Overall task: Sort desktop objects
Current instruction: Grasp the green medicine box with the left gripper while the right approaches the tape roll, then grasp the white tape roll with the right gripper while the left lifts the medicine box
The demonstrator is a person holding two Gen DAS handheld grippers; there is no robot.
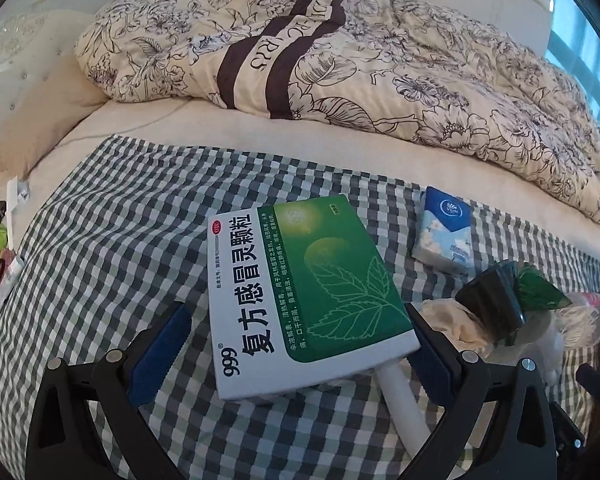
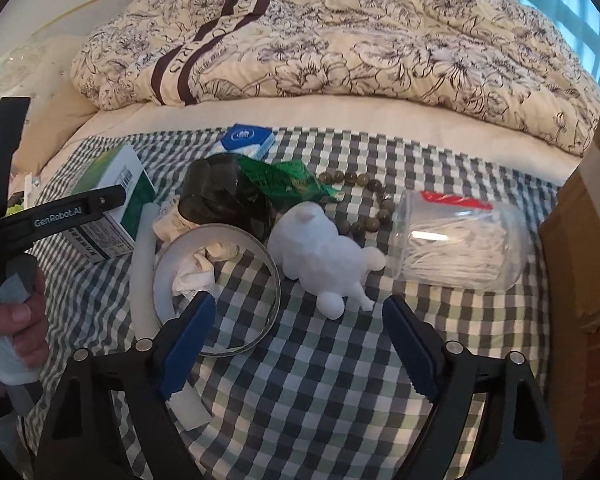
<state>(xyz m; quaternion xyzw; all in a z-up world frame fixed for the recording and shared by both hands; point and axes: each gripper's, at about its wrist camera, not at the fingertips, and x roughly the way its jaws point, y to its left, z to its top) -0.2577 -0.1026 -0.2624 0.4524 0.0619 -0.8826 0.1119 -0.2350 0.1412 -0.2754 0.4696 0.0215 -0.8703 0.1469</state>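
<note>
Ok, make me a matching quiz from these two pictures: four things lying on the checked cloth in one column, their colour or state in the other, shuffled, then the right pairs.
Things:
1. medicine box
2. tissue pack
3. toy figure
4. cotton swab jar

Descriptions:
A. clear, lying on its side
B. plain white, lying on the cloth
C. green and white, printed with leaves
D. blue and white, nearest the quilt

Pairs: 1-C, 2-D, 3-B, 4-A
</note>
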